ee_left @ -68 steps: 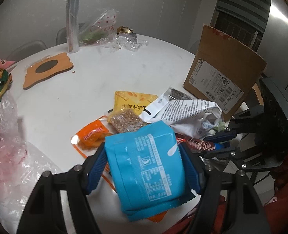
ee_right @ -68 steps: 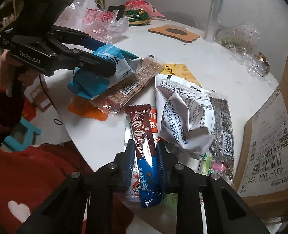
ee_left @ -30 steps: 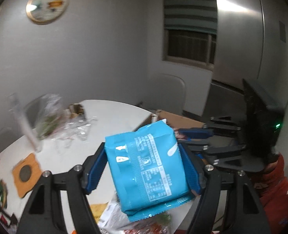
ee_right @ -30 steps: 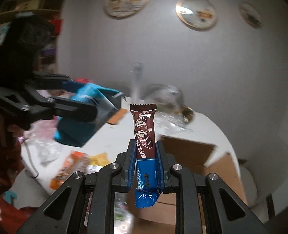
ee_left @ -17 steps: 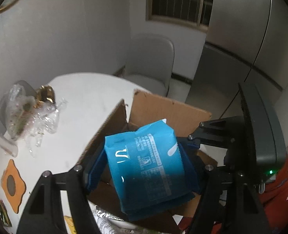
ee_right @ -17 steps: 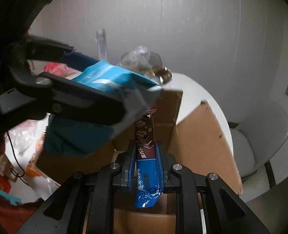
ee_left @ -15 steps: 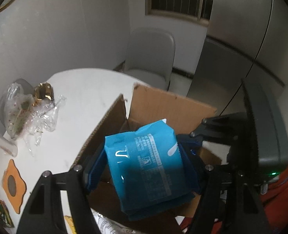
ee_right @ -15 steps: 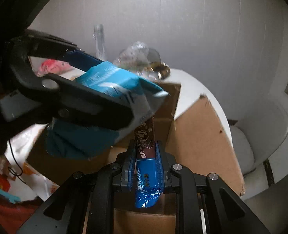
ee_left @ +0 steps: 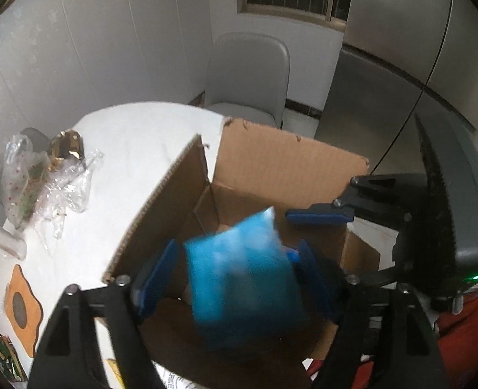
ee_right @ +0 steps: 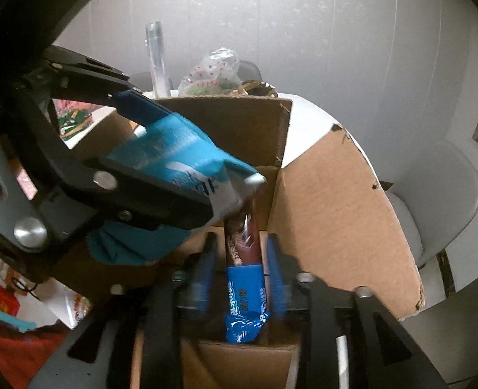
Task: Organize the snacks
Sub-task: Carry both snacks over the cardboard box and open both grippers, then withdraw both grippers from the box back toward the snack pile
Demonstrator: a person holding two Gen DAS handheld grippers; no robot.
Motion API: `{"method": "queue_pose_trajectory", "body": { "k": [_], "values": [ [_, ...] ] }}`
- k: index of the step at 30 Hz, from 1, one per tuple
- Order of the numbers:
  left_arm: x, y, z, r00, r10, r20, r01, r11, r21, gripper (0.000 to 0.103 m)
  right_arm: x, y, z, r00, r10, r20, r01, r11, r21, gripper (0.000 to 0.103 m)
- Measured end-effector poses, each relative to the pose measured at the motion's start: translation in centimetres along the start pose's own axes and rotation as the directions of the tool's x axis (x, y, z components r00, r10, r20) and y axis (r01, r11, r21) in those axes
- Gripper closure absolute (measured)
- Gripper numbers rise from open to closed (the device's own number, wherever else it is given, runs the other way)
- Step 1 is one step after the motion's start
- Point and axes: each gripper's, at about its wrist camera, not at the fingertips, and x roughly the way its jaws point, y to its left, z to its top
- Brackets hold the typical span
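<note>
Above open cardboard box (ee_left: 281, 168) on white round table (ee_left: 132, 136): both grippers, each w/ a snack caught mid-release.

Left gripper (ee_left: 235, 278) spread wide, wider than 0.5 s ago, when blue pads pressed both sides of packet. Now clear gaps either side of blue snack packet (ee_left: 244, 278), blurred by motion and tilted, over box opening. In right wrist view, same packet (ee_right: 180, 162) seen beside left gripper's black finger, corner pointing toward box's inner corner; contact w/ far blue pad cannot be told.

Right gripper (ee_right: 239, 265) also parted vs. 0.5 s ago, when pads clamped the bar tight. Brown-and-blue chocolate bar (ee_right: 244, 278) upright between pads w/ visible gaps on both sides, blue end lowest, above box interior; fingers blurred. Whether the bar touches either pad: cannot tell.

Box flaps up, label side not in view. Elsewhere on table, unchanged since prev. frame: crumpled clear wrappers (ee_left: 44, 175) w/ gold foil piece, orange flower-shaped coaster (ee_left: 22, 304) near left edge, clear tube (ee_right: 156, 61) standing behind box. Grey chair (ee_left: 248, 74) beyond table; steel fridge (ee_left: 417, 48) at right.
</note>
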Motion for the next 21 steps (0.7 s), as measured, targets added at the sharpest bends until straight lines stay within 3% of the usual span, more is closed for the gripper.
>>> {"method": "queue_pose_trajectory", "body": {
  "k": [3, 6, 8, 12, 21],
  "values": [
    [-1.8, 0.3, -0.2, 0.999, -0.016, 0.049, 0.016, 1.0, -0.016, 0.012, -0.2, 0.4, -0.2, 1.0, -0.008, -0.002, 0.007, 1.0, -0.009, 0.063],
    [-3.6, 0.7, -0.8, 0.995, 0.007, 0.097, -0.005, 1.0, -0.028, 0.006, -0.5, 0.6, -0.1, 1.0, -0.019, 0.007, 0.02, 1.0, -0.01, 0.051],
    [-4.8, 0.8, -1.4, 0.992, 0.029, 0.126, -0.025, 0.999, -0.032, 0.006, -1.0, 0.9, 0.0, 0.999, -0.033, 0.015, 0.033, 0.999, -0.016, 0.042],
    [-7.2, 0.9, -3.0, 0.982, 0.075, 0.173, -0.069, 0.997, -0.04, 0.005, -2.4, 1.5, 0.1, 0.998, -0.041, 0.041, 0.042, 0.999, -0.017, 0.035],
    [-13.3, 1.3, -8.3, 0.946, 0.147, 0.289, -0.125, 0.988, -0.093, 0.006, -7.3, 4.9, 0.0, 0.984, -0.079, 0.157, 0.085, 0.996, -0.035, 0.012]
  ]
}}
